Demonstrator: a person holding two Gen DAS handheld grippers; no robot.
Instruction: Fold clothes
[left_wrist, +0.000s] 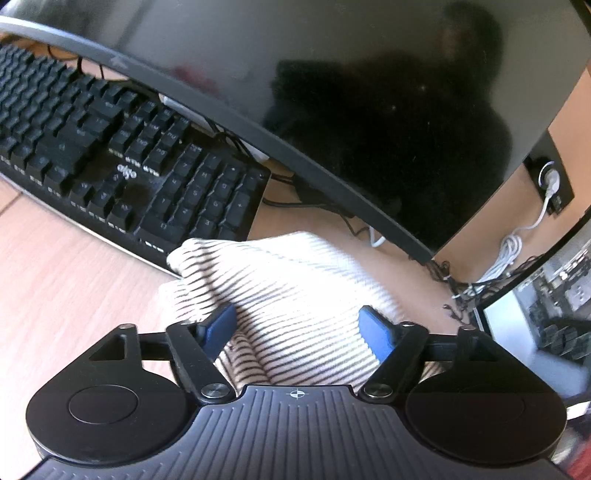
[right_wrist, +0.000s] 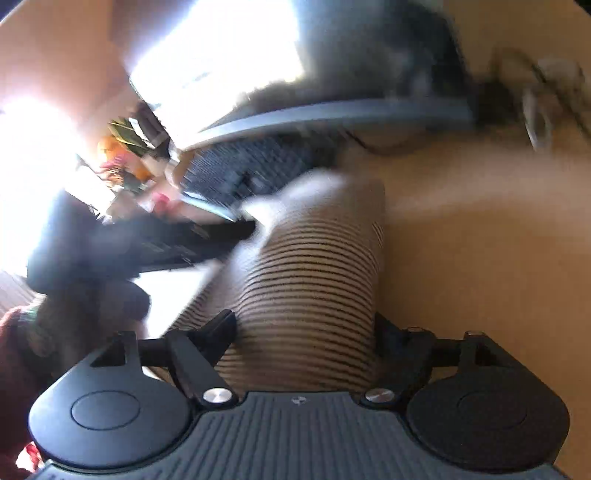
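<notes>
Our 2 hand-held grippers, left (left_wrist: 297, 325) and right (right_wrist: 304, 328), stand open around the striped garment (left_wrist: 295, 295). If we lift it carelessly, the cloth may drag the keyboard (left_wrist: 110, 147).

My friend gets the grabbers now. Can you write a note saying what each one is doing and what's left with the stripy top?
Left gripper: fingers wide apart, stripy top bunched between them, not pinched.
Right gripper: fingers wide too, over a rolled part of the top; that view is blurry.
The top sits on the desk, its edge by the keyboard.
No neat fold yet. Left: flatten and fold it.
</notes>
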